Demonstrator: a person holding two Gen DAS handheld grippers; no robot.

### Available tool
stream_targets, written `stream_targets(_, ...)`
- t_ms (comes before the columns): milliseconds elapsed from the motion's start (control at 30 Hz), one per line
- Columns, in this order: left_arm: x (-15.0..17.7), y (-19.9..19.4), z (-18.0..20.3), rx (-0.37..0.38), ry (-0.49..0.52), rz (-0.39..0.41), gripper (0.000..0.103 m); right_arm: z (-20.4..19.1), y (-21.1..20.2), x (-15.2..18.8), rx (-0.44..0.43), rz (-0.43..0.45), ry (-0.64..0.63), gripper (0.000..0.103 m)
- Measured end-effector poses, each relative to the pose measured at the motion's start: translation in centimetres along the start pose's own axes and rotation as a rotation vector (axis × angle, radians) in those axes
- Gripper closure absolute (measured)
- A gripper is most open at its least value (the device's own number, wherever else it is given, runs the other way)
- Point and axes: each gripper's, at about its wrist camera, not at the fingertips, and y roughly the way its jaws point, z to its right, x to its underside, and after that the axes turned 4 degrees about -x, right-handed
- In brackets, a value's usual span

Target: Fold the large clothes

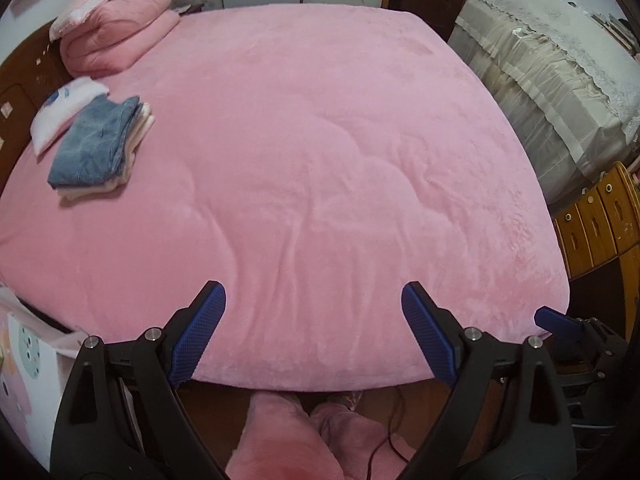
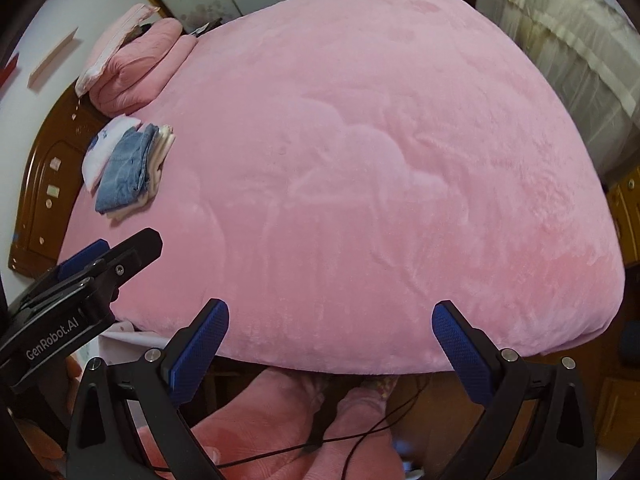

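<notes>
A stack of folded clothes, blue denim on top of cream pieces (image 1: 98, 146), lies at the far left of the pink bed (image 1: 320, 140), next to a folded white garment (image 1: 60, 110). The stack also shows in the right wrist view (image 2: 128, 168). My left gripper (image 1: 314, 292) is open and empty above the bed's near edge. My right gripper (image 2: 330, 308) is open and empty above the same edge. The left gripper shows at the left of the right wrist view (image 2: 96, 264). One blue pad of the right gripper shows in the left wrist view (image 1: 556, 320).
A folded pink quilt and pillow (image 1: 116, 28) sit at the bed's far left corner by the wooden headboard (image 1: 16, 92). A cloth-covered piece of furniture (image 1: 560, 80) and a wooden chair (image 1: 600, 216) stand at the right. A white box (image 1: 28, 360) stands at the lower left.
</notes>
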Motion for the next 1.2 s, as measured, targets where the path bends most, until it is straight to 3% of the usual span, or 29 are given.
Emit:
stream_targets(200, 2.1, 1.5, -2.2, 0.009, -0.050, -0.050, 0.013, -2.5, -2.3, 1.0, 0.039, -0.002, -0.053, 0.000)
stream_targets(433, 2.6, 1.5, -4.3, -0.001, -0.114, -0.024, 0.009, -4.7, -3.6, 1.7, 0.060, 0.024, -0.126, 0.000)
stream_targets(533, 2.9, 1.1, -4.6, 0.021, -0.118, -0.016, 0.000, -4.9, -4.3, 1.9, 0.070, 0.037, -0.115, 0.000)
stream_targets(867, 3.4, 0.4, -5.0, 0.020, -0.110, 0.002, 0.000, -4.1, -6.8, 1.9, 0.090, 0.114, -0.024, 0.000)
stream_targets(1200, 2.8, -0.1, -3.2, 0.036, -0.052, 0.035, 0.001, -2.9, -8.0, 1.5, 0.114, 0.121, -0.006, 0.000)
